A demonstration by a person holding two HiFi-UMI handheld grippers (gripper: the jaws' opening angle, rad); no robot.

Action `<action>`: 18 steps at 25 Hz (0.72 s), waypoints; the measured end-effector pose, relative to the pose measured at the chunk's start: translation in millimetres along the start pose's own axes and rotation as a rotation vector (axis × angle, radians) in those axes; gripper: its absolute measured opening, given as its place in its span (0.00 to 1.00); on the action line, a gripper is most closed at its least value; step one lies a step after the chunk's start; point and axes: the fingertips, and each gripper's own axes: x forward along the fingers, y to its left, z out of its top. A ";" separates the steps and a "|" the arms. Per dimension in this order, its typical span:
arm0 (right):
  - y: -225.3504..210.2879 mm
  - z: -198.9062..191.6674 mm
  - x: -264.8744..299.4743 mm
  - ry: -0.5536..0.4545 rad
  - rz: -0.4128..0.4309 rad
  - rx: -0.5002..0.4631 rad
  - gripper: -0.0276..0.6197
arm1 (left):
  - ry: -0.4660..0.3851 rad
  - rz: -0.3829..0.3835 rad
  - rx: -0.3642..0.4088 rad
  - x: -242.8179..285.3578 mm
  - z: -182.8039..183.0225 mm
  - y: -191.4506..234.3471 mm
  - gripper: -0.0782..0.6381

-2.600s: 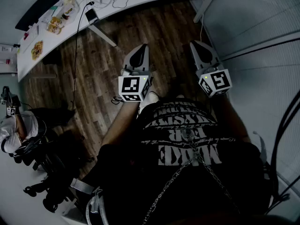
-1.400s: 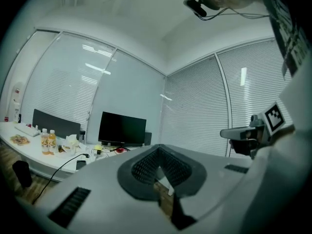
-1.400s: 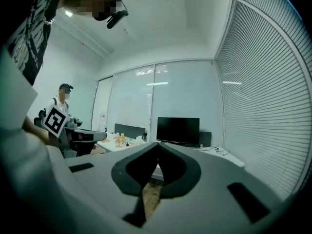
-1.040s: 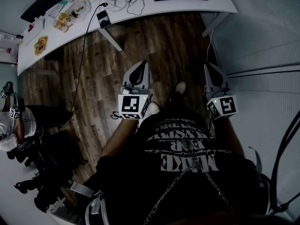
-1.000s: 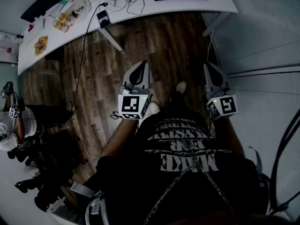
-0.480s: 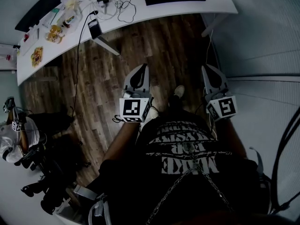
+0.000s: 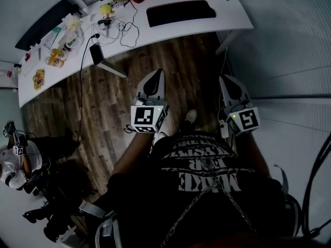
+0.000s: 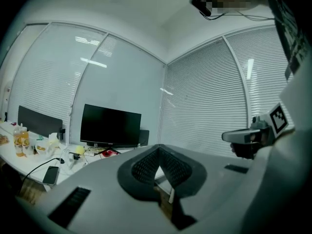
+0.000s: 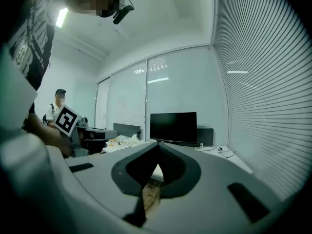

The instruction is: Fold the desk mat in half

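Note:
The black desk mat (image 7: 181, 12) lies flat on the white desk (image 7: 232, 19) at the top of the head view, well ahead of both grippers. My left gripper (image 7: 154, 72) hangs over the wooden floor, shut and empty. My right gripper (image 7: 224, 78) is level with it to the right, also shut with nothing between the jaws. In the left gripper view the pads of the left gripper (image 8: 158, 146) meet in a point. The right gripper (image 9: 157, 145) shows the same in its own view, aimed at a dark monitor (image 9: 173, 127).
The desk's left part carries cables, a phone (image 7: 96, 52), a yellow object (image 7: 106, 8) and snack packets (image 7: 56, 57). A slanted desk leg (image 7: 111, 69) stands ahead on the left. White blinds (image 7: 289, 45) line the right side. A seated person (image 7: 11, 161) and office chairs (image 7: 57, 200) are at the lower left.
The desk and the mat have come lower and nearer in the head view as the person steps toward them. Both grippers stay shut and level in front of the body.

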 end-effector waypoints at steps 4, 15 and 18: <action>-31.0 5.7 8.2 -0.005 0.026 0.011 0.04 | -0.015 0.020 -0.004 28.7 12.0 -7.9 0.12; -90.9 8.1 30.0 -0.031 0.073 0.072 0.04 | 0.010 0.106 0.030 67.3 21.9 -11.1 0.12; -91.7 3.1 41.4 -0.021 0.099 0.068 0.04 | 0.039 0.122 0.009 73.4 18.7 -9.3 0.12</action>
